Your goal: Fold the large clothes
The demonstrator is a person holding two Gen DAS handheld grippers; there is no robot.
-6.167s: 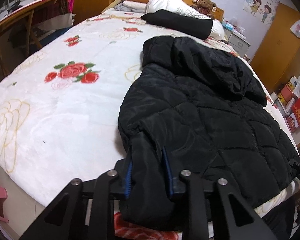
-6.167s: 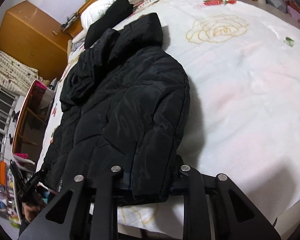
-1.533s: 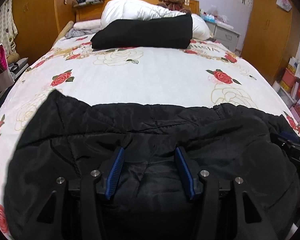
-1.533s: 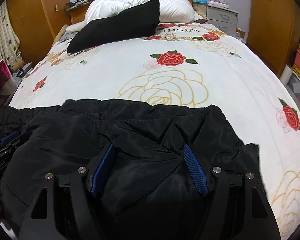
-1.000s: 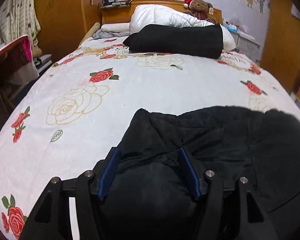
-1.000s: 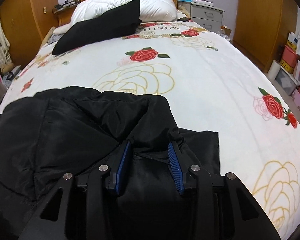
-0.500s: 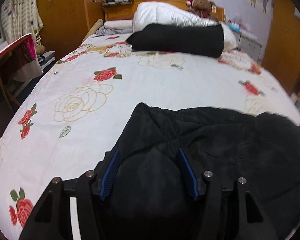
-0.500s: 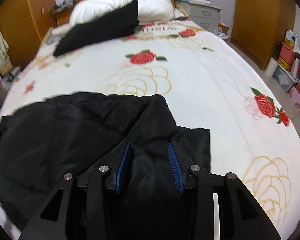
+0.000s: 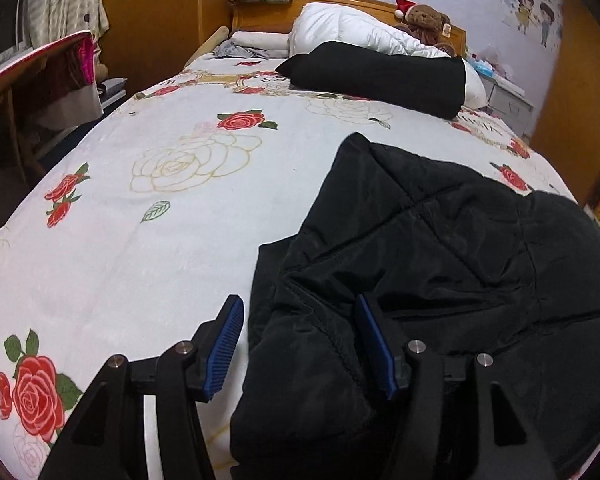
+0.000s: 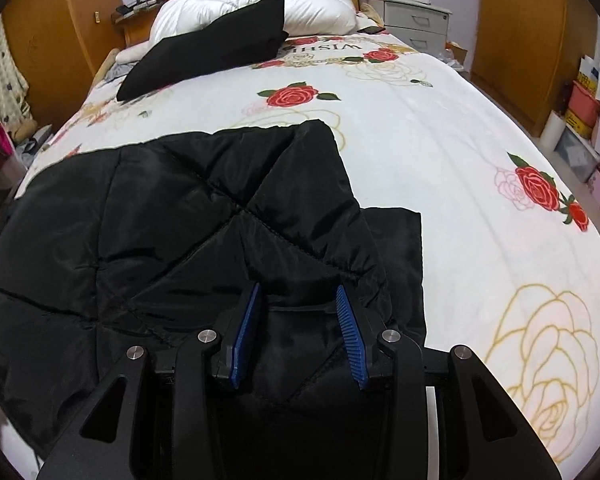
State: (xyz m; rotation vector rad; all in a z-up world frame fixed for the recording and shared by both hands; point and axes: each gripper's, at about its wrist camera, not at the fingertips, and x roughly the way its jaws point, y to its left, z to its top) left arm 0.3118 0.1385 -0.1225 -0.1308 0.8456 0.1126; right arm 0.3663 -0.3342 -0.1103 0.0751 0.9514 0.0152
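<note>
Now the black jacket [image 9: 440, 240] lies as a doubled bundle at the near edge of the bed [image 9: 160, 240], no longer spread wide as it was moments ago, so I judge this fold laid and ready to release. My left claw [image 9: 300, 344] is opening: the jacket's near-left corner sits between the jaws, and the left pad is already clear of it. My right claw [image 10: 298, 332], about half open, pinches the puffy near-right corner.

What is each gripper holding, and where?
Right gripper clamps the black jacket by its folded near edge. Left gripper: jaws opening around its left edge, one pad clear.
</note>
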